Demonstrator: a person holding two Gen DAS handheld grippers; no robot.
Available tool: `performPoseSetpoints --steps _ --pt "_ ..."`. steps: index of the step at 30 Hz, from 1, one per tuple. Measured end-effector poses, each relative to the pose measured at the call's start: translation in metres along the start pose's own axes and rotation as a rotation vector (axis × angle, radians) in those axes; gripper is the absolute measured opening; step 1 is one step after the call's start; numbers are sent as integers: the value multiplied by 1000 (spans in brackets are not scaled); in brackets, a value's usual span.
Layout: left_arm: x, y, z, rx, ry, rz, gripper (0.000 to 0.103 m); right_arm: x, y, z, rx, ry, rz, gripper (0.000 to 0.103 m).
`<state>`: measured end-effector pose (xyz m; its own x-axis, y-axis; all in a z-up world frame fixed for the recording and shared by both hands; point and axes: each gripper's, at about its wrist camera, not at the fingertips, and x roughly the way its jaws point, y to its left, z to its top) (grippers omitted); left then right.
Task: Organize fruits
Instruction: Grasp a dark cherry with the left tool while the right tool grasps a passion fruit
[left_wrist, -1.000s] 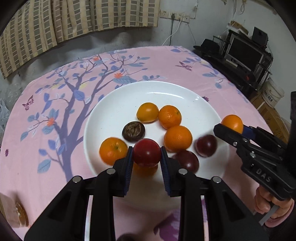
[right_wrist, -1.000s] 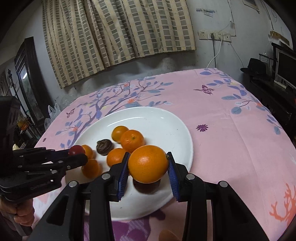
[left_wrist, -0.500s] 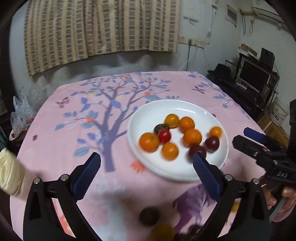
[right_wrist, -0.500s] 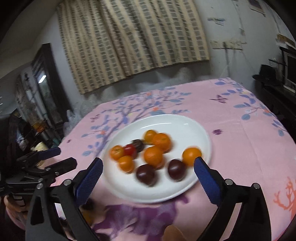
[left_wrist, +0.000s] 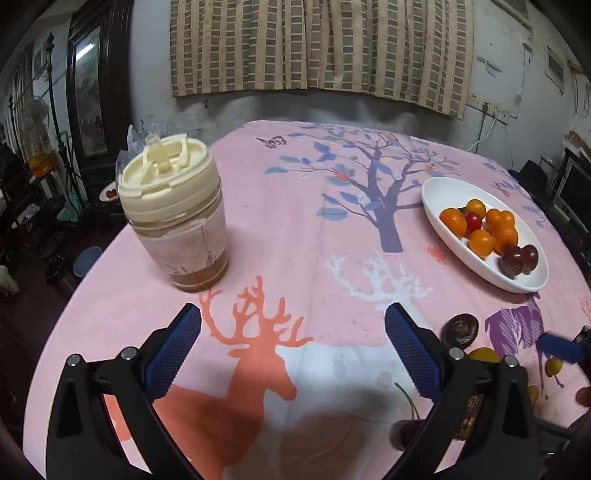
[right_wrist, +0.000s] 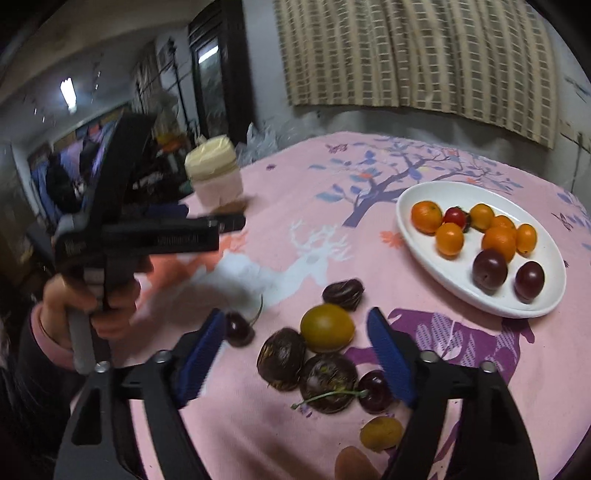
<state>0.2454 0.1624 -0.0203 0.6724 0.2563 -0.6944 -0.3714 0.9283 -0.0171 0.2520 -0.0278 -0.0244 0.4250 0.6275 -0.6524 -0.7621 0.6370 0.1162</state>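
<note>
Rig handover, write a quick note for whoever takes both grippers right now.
Left gripper: open, empty, over bare cloth near the jar.
Right gripper: open, empty, hovering over the loose fruit.
Done: plate holds oranges, a red tomato and two plums.
Left: on the cloth sit a yellow fruit, several dark wrinkled fruits, cherries and a small apricot. Move them to the plate.

Glossy white plate (right_wrist: 413, 236), probably ceramic; matt printed cloth tablecloth (left_wrist: 295, 229); ribbed plastic lid (left_wrist: 166, 173).
</note>
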Motion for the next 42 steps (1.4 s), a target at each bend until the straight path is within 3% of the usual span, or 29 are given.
performPoseSetpoints --steps 2,7,17,25,28,31,36,38,40,42 --pt "3 3 -1 -9 26 -33 98 7 8 -3 -44 34 -6 57" --pt "0 -2 -5 21 23 -53 98 14 26 -14 -159 76 -47 48" --pt "-8 -14 -7 78 2 -34 98 38 47 -29 -322 155 -176 46" --pt "-9 -12 -7 67 6 -50 98 39 46 -29 -318 155 -176 42" --pt "-8 -11 -8 66 11 -49 98 28 36 -22 -240 136 -98 42" --pt "-9 -10 -10 67 15 -84 98 9 16 -9 -113 63 -48 42" --pt "-13 -18 -20 142 55 -276 98 -16 -27 2 81 -42 -95 42" --pt "-16 -28 -28 209 66 -333 90 -19 -37 2 128 -56 -108 42" --pt "-17 -39 -38 277 89 -376 74 -20 -43 3 158 -60 -118 42" --pt "-14 -51 -47 338 120 -394 65 -18 -45 2 166 -56 -121 42"
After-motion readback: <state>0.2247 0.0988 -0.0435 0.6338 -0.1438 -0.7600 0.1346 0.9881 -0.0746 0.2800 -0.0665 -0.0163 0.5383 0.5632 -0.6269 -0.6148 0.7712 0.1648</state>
